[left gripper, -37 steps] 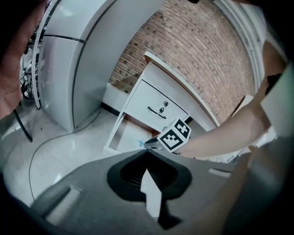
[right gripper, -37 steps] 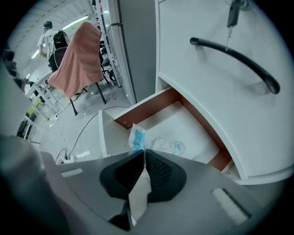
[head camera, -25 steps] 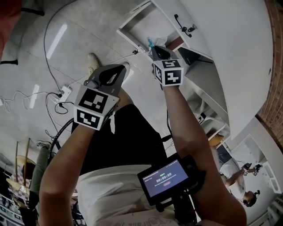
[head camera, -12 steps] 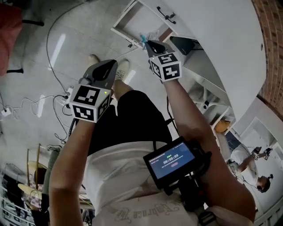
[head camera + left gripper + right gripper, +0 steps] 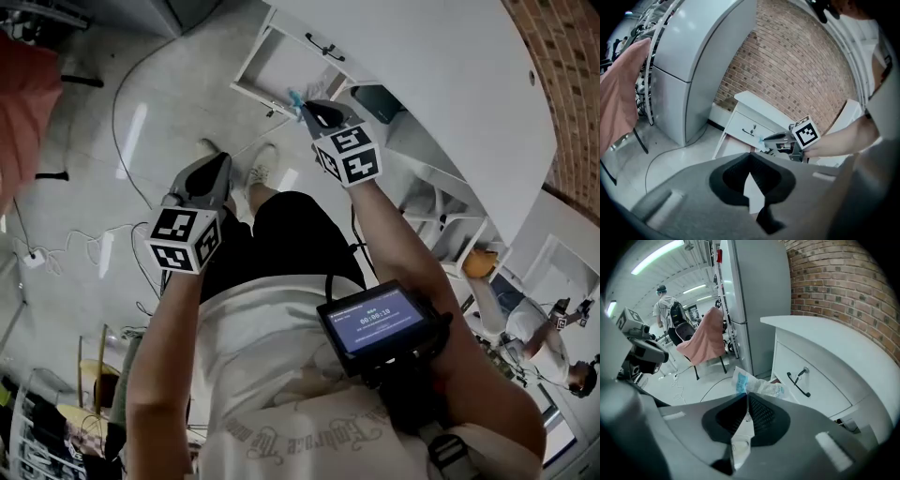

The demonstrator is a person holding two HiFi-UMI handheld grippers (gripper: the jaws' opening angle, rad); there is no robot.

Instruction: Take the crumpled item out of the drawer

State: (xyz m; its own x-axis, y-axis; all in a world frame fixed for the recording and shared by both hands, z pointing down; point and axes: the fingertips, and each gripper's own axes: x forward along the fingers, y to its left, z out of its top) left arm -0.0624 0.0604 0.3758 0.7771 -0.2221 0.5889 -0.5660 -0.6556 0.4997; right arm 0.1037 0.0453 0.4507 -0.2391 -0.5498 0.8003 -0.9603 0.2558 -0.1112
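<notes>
My right gripper [image 5: 307, 110] is shut on a crumpled white-and-blue wrapper [image 5: 296, 98]. It holds the wrapper in the air by the near corner of the open lower drawer [image 5: 274, 67] of a white cabinet [image 5: 441, 103]. The right gripper view shows the wrapper [image 5: 758, 386] sticking out past the meeting jaws of the right gripper [image 5: 746, 394], in front of the closed upper drawer's black handle [image 5: 798, 380]. My left gripper [image 5: 216, 164] hangs apart at the left over the floor, shut and holding nothing [image 5: 749, 154].
A grey refrigerator [image 5: 698, 61] stands left of the cabinet against a brick wall [image 5: 797, 61]. A pink cloth [image 5: 704, 339] hangs over a chair. Cables and a power strip [image 5: 33, 255] lie on the floor. A person with a backpack [image 5: 665, 310] stands far off.
The right gripper has kept the wrapper and moved from over the drawer to its near corner. The left gripper has sunk lower and closer to the body. The head view has tilted.
</notes>
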